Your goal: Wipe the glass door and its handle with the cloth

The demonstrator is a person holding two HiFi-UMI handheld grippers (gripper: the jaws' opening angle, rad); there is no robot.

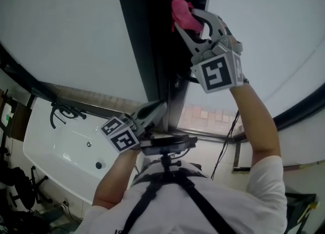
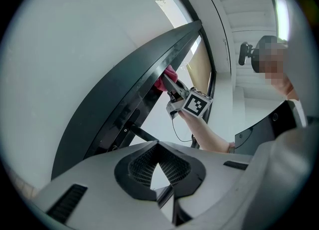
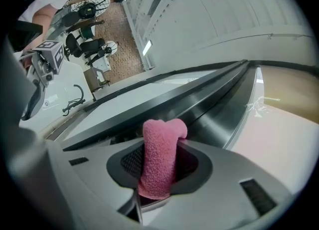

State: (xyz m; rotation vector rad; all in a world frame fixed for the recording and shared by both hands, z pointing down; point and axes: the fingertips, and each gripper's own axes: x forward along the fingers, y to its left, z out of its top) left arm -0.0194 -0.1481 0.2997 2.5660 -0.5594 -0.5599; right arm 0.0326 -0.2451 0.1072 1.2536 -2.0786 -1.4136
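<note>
A dark door frame (image 1: 152,50) runs up the middle between two frosted glass panels (image 1: 76,30). High on that frame my right gripper (image 1: 189,17) is shut on a pink cloth (image 1: 182,13), pressing it against the dark edge. The right gripper view has the cloth (image 3: 159,159) standing up between the jaws, with the dark frame (image 3: 199,104) just beyond. My left gripper (image 1: 157,108) hangs lower by the frame's foot, shut and holding nothing. From the left gripper view (image 2: 158,169) the right gripper (image 2: 172,87) and cloth (image 2: 164,80) show against the frame (image 2: 124,99).
A white tub-like basin (image 1: 66,146) lies at lower left with a black curved object (image 1: 63,112) on its rim. Black chairs (image 1: 15,182) stand at the far left. A thin cable (image 1: 228,131) hangs by the right panel's lower edge.
</note>
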